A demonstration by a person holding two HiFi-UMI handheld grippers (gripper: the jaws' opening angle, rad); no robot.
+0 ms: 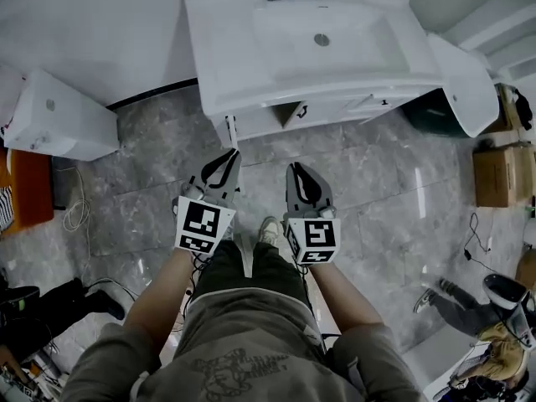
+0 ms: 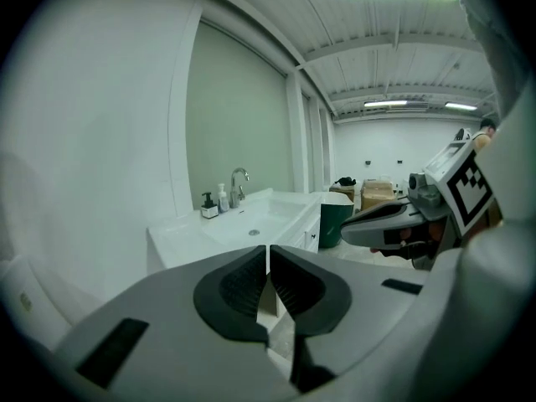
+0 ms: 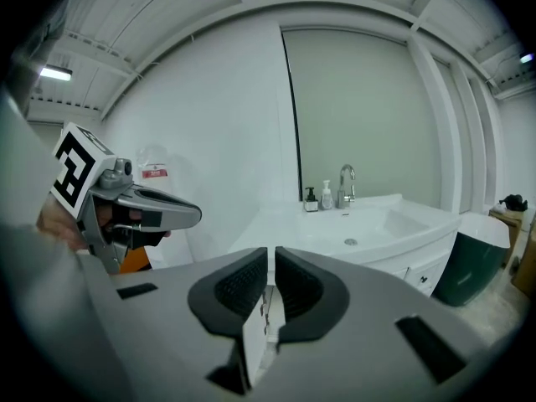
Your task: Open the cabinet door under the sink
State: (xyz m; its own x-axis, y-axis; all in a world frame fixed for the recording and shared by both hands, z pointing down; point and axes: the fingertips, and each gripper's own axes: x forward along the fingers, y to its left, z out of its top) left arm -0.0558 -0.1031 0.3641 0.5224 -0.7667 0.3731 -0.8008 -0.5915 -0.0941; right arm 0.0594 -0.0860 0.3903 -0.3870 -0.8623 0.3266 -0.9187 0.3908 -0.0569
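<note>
Plainly, little can be read: each gripper's cube bears only black-and-white square markers. A red-and-white sign (image 3: pixel 155 172) on the wall shows in the right gripper view alone, its print too small to make out, as are the labels on the bottles (image 3: pixel 318 198) beside the faucet (image 3: pixel 346 182). The left gripper (image 1: pixel 231 153) and right gripper (image 1: pixel 295 167) hang side by side before the sink (image 1: pixel 322 44), the jaws of each drawn together to a thin slit with nothing between them. The cabinet door (image 1: pixel 228 131) stands swung out, edge-on, just beyond the left gripper and apart from it. Only the head view shows a white cable (image 1: pixel 77 212) on the floor.
</note>
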